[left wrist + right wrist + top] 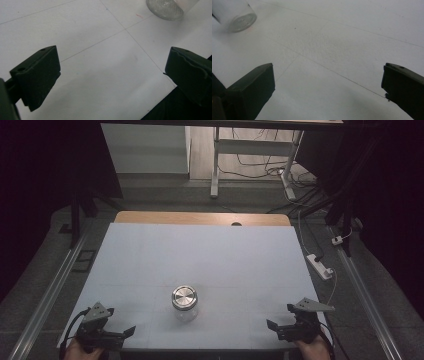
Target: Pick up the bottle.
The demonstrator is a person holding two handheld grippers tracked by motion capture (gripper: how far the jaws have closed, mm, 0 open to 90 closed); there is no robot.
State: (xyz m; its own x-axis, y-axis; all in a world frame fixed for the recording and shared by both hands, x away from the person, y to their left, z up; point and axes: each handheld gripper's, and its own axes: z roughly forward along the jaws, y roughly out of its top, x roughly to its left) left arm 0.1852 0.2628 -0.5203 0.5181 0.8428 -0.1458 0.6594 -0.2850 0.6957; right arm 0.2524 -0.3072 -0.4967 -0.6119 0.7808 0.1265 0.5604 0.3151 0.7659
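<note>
A white table [150,255] bears a glass jar [184,303] with a metal lid [184,297], upright near the front edge, about midway between the two grippers and well apart from both. The left gripper [122,334] rests at the table's front left corner, its jaws wide apart with nothing between them. The right gripper [278,326] sits at the front right corner, jaws also spread wide and empty. Bare tabletop lies between each gripper and the jar. A white power strip [320,266] lies on the floor to the right.

A lab: dark curtains [45,165], floor cables [260,170], a rig table [200,255].
</note>
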